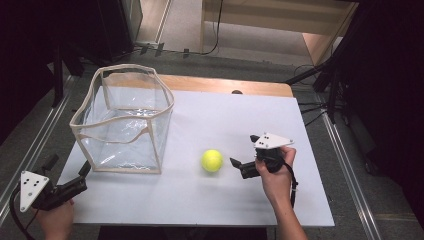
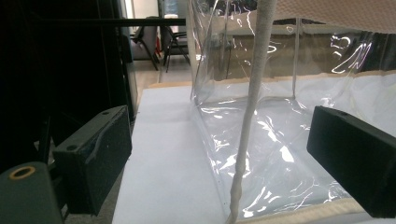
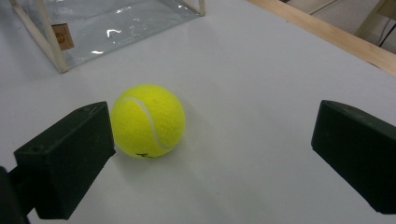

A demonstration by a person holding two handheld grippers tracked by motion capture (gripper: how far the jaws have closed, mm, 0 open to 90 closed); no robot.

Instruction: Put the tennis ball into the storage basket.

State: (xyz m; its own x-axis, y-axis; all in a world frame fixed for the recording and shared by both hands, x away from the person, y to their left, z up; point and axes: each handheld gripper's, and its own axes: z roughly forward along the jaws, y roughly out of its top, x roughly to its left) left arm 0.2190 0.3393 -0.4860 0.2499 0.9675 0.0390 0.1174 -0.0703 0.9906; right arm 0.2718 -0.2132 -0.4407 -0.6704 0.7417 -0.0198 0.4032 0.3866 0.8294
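Note:
A yellow tennis ball (image 1: 212, 160) lies on the white table top (image 1: 200, 200), right of a clear plastic bag with cream trim (image 1: 125, 120) that stands upright with its mouth up. My right gripper (image 1: 243, 149) is open just right of the ball, pointing at it. In the right gripper view the ball (image 3: 148, 120) sits close to the left jaw of that gripper (image 3: 212, 154), not touched. My left gripper (image 1: 68, 165) is open at the table's near-left corner, by the bag's near-left corner. In the left gripper view the bag's corner seam (image 2: 247, 116) stands between the wide-apart jaws of the gripper (image 2: 224, 154).
A wooden strip (image 1: 220, 84) runs along the table's far edge. Metal rails (image 1: 345, 165) flank the table on both sides. Dark stands and cables (image 1: 325, 85) are at the back right. White surface lies bare in front of the ball and bag.

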